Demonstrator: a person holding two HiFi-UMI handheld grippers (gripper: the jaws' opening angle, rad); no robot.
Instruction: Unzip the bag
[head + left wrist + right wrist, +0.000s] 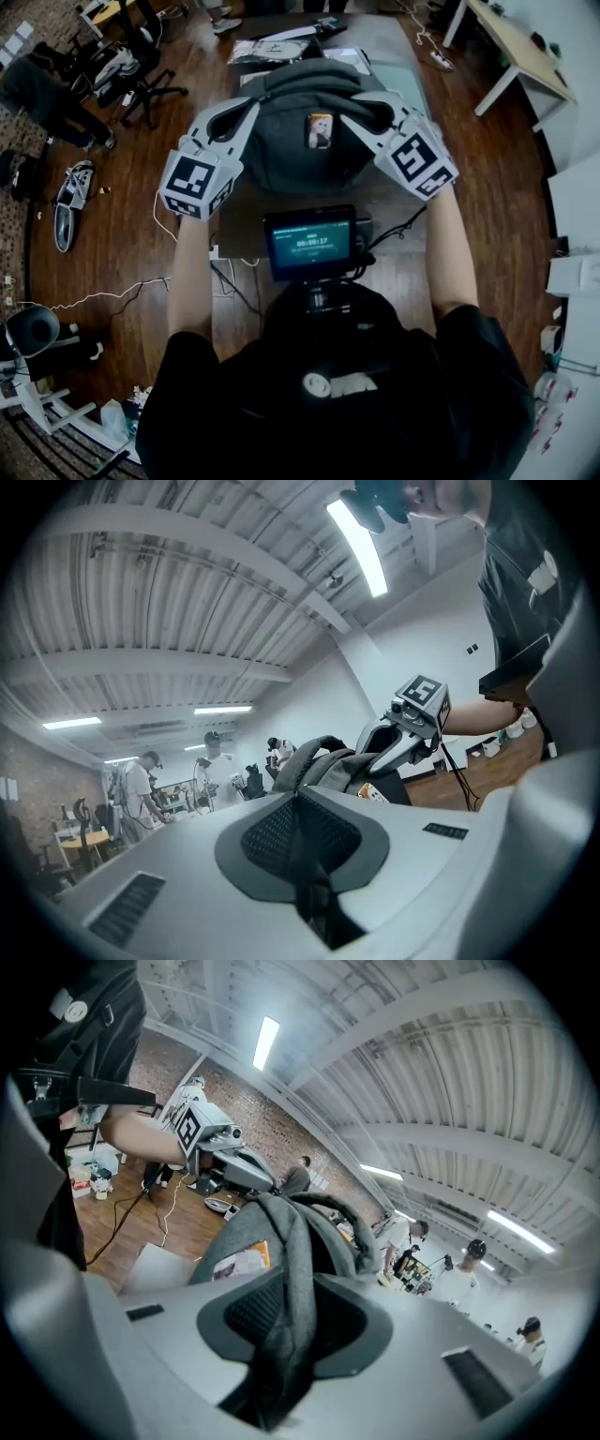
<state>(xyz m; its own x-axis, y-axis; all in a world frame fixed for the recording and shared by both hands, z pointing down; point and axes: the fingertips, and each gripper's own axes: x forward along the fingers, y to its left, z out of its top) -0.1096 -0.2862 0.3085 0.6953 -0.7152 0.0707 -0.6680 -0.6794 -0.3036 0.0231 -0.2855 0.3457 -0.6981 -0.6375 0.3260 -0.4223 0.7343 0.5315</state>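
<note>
In a big room with a brown wood floor, a flat grey table stands in the middle, and the bag sits on it, right in front of the person. The bag is soft grey cloth, round and puffy, with a curved handle on top. There is bare table on the near side of the bag. Papers lie on the far side. On the floor to the left are black chairs and loose wires, so that side is crowded; the right side has more open floor. The left gripper and the right gripper are hard, smooth and grey, each with a cube of black and white squares, and they reach in to the top of the bag from each side. The right gripper view shows the right gripper's jaws clamped on a thick fold of the grey cloth. The left gripper view shows the left gripper's jaws pressed together on a thin dark strip; I cannot tell if it is the zip pull. The head view shows neither grip, because the gripper tips are tucked into the cloth. A small glowing screen sits at the person's chest. A little card with an orange edge lies on the front of the bag.
</note>
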